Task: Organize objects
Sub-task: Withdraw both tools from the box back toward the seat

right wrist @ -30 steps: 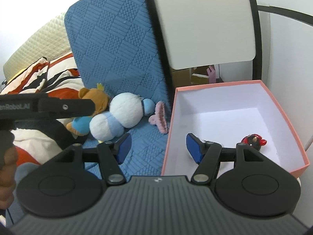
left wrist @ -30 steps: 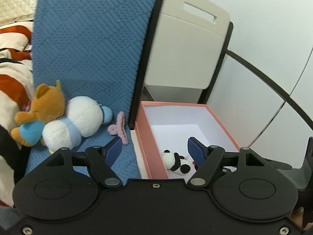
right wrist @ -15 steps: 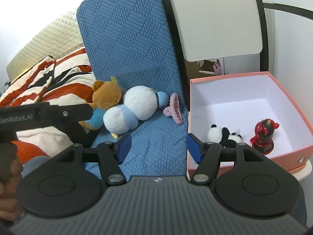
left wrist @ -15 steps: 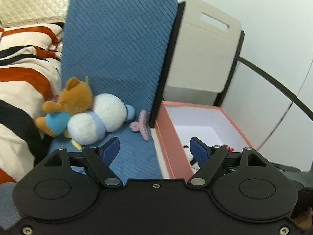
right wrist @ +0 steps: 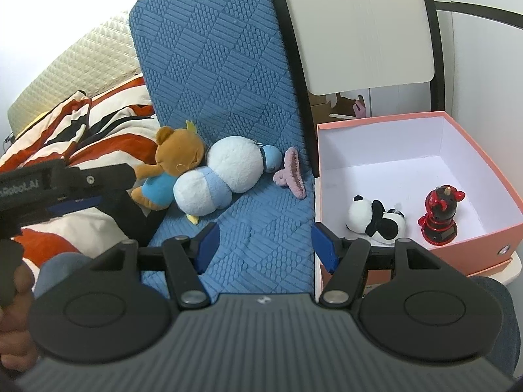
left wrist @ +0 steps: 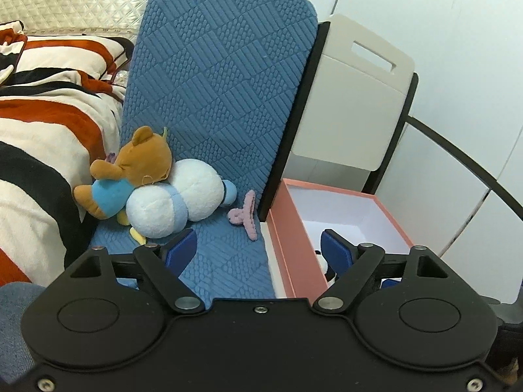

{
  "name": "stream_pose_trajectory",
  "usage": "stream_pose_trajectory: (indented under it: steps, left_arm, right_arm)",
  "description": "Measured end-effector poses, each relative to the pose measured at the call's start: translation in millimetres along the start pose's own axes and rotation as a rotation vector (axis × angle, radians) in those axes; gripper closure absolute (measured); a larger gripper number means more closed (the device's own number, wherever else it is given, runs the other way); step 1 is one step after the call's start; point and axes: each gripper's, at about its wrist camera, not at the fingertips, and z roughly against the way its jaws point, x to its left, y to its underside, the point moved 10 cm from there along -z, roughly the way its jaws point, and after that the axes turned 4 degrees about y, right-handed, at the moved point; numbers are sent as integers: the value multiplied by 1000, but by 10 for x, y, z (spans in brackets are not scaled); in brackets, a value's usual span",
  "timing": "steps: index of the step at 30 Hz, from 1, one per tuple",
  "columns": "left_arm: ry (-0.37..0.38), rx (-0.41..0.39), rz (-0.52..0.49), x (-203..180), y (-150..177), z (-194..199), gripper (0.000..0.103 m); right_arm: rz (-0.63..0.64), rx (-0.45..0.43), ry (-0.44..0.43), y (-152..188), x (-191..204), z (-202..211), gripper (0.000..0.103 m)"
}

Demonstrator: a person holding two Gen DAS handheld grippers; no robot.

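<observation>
Right wrist view showed both grippers pulled back from the pink box (right wrist: 483,176), the right gripper (right wrist: 263,245) wide-jawed and empty; panda (right wrist: 376,217) and red figure (right wrist: 439,212) inside, while bear (right wrist: 173,160), white plush (right wrist: 222,176) and hair claw (right wrist: 291,173) awaited on the blue cushion (right wrist: 261,228). Left gripper (left wrist: 260,248) likewise gaped empty.

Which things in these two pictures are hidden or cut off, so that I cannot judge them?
- Panda toy: left wrist view, mostly hidden by the pink box wall and the left claw.
- Red figure: seen only in the right wrist view; the left one does not show it.
- Things behind the box, under the white panel: right wrist view, too small to identify.
- Brown bear: its lower body is hidden by the white and blue plush.
</observation>
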Motion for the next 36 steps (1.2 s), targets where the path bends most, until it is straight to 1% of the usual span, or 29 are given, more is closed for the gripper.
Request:
stream_pose_trajectory:
  steps: [4, 7, 8, 9, 11, 12, 13, 17, 20, 23, 25, 28, 30, 31, 33, 36]
  left_arm:
    - [14, -7, -12, -43, -14, 18, 17]
    - [0, -10, -20, -45, -17, 10, 7]
    - [0, -7, -20, -41, -17, 3, 3]
    - [5, -6, -24, -41, -17, -1, 3]
    - [9, -11, -36, -40, -19, -5, 0]
    - [4, -18, -42, -34, -21, -6, 0]
    - [-5, -22, -45, -23, -22, -9, 0]
    - [-21, -18, -43, 42, -12, -108, 0]
    - [-50, -10, -38, 127, 0, -234, 0]
    - [-56, -6, -16, 227, 2, -367, 0]
    - [-72, -25, -10, 300, -32, -452, 0]
    - [-120, -23, -20, 425, -82, -618, 0]
    - [-155, 0, -50, 491, -104, -752, 0]
    - [-176, 2, -62, 529, -120, -810, 0]
    - [-215, 0, -53, 621, -161, -910, 0]
    - [-248, -7, -70, 728, -234, -1076, 0]
  right_arm:
    - [6, 14, -18, 10, 36, -24, 39]
    - [25, 16, -26, 3, 80, -49, 38]
    - [30, 15, -20, 0, 87, -63, 36]
    - [29, 18, -19, -2, 85, -84, 25]
    - [13, 19, -27, -6, 77, -114, 10]
    - [8, 18, -28, -4, 64, -131, 3]
    - [6, 20, -26, 1, 55, -153, 1]
    - [3, 25, -16, 34, 12, -250, 1]
    - [4, 23, -13, 60, -13, -323, 1]
    - [12, 19, -14, 65, -13, -406, 1]
    - [24, 4, -22, 49, 1, -463, 1]
    - [45, -9, -23, 23, 31, -588, 1]
    - [58, -9, -27, -1, 60, -681, 2]
    - [68, -11, -35, -19, 81, -734, 2]
    - [76, -4, -51, -56, 118, -820, 2]
    - [97, 4, -74, -115, 167, -917, 2]
